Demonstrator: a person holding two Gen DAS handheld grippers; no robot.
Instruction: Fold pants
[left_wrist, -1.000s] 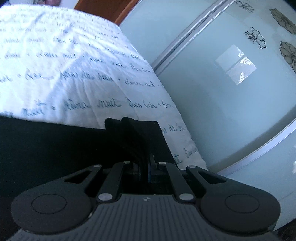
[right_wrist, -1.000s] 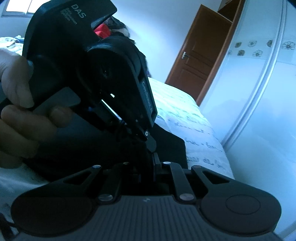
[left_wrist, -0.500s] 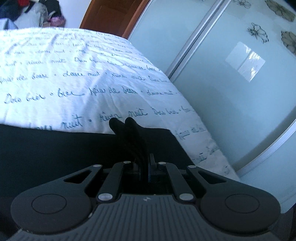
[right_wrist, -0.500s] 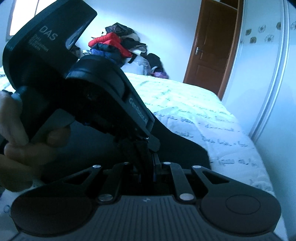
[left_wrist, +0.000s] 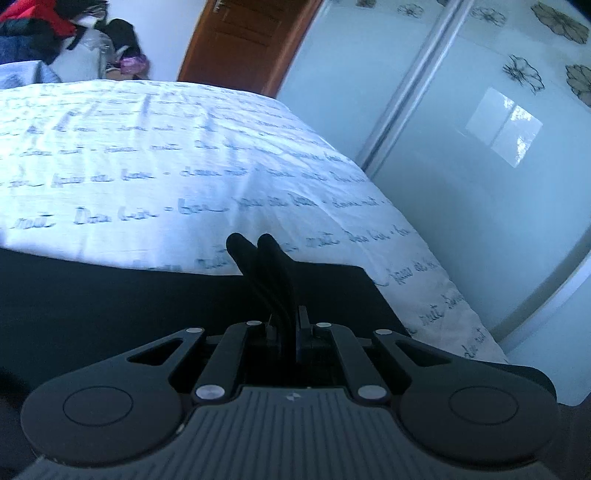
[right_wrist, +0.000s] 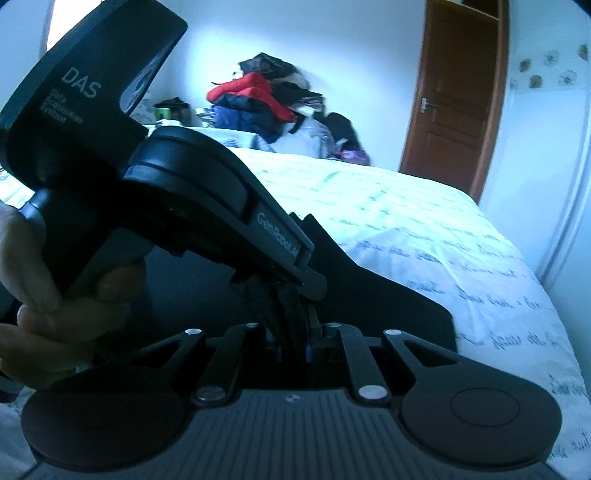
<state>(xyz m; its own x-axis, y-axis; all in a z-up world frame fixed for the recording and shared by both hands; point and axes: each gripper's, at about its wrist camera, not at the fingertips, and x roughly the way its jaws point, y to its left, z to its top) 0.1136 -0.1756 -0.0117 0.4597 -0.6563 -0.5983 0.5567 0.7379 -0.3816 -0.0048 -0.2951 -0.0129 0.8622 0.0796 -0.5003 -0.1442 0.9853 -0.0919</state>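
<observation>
- Mid-fold by the look of it: both tools have a pinch of the black pants (left_wrist: 110, 306), which lie spread on the white bedspread (left_wrist: 166, 155) with the script print, close to the bed's edge by the sliding wardrobe (left_wrist: 461, 203)
- Left gripper (left_wrist: 286, 314) is clamped hard, jaws nearly together, a thick bunch of dark cloth poking up between them in two rounded folds
- Right gripper (right_wrist: 291, 321) is squeezed in just as tight on a wad of the same pants (right_wrist: 388, 295), right beside the other tool
- From the right wrist view the left tool's body (right_wrist: 177, 192) fills the frame, and a bare hand (right_wrist: 40, 302) grips its handle
- So both pinches sit almost touching, at what I'd guess is one end of the garment
- Next call, I reckon: carry that held edge across together, keep it level, lay it onto the far part of the cloth, then let go
- Watch for the cloth slipping unevenly, or dragging the bedspread with it
</observation>
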